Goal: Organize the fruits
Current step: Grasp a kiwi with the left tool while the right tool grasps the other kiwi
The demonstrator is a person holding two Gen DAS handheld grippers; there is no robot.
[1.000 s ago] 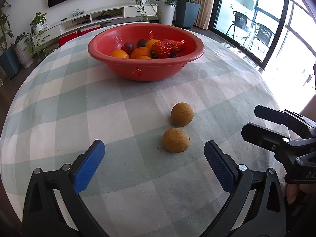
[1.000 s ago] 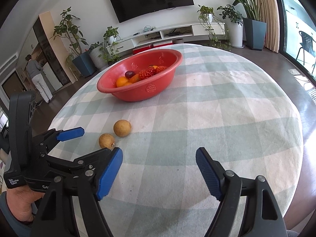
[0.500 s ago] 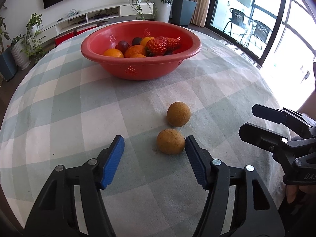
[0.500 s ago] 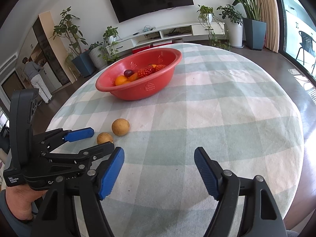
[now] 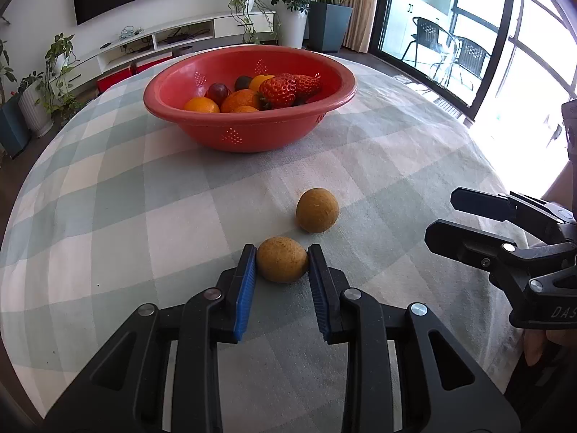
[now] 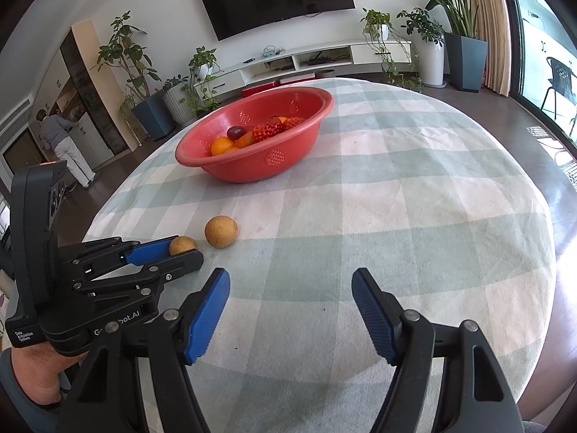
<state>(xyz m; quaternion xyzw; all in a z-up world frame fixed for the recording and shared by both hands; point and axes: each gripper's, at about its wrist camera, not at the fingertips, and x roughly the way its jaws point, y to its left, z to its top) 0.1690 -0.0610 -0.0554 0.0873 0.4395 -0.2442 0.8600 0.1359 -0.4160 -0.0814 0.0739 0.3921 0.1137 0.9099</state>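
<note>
My left gripper (image 5: 282,258) is shut on the near brown round fruit (image 5: 282,259), which rests on the checked tablecloth; its blue pads touch both sides. A second brown fruit (image 5: 317,210) lies just beyond to the right. A red bowl (image 5: 249,130) farther back holds oranges, strawberries and dark plums. In the right wrist view my right gripper (image 6: 290,281) is open and empty over the cloth, with the left gripper (image 6: 169,252) and held fruit (image 6: 182,244) at its left, the other fruit (image 6: 221,231) and the bowl (image 6: 274,158) beyond.
The round table's edge (image 6: 541,288) curves close on the right. The right gripper (image 5: 505,231) shows at the right in the left wrist view. A TV unit, potted plants and glass doors stand behind the table.
My left gripper moved forward and closed its jaws from wide open onto the near brown fruit. The right gripper stayed open and nearly still.
</note>
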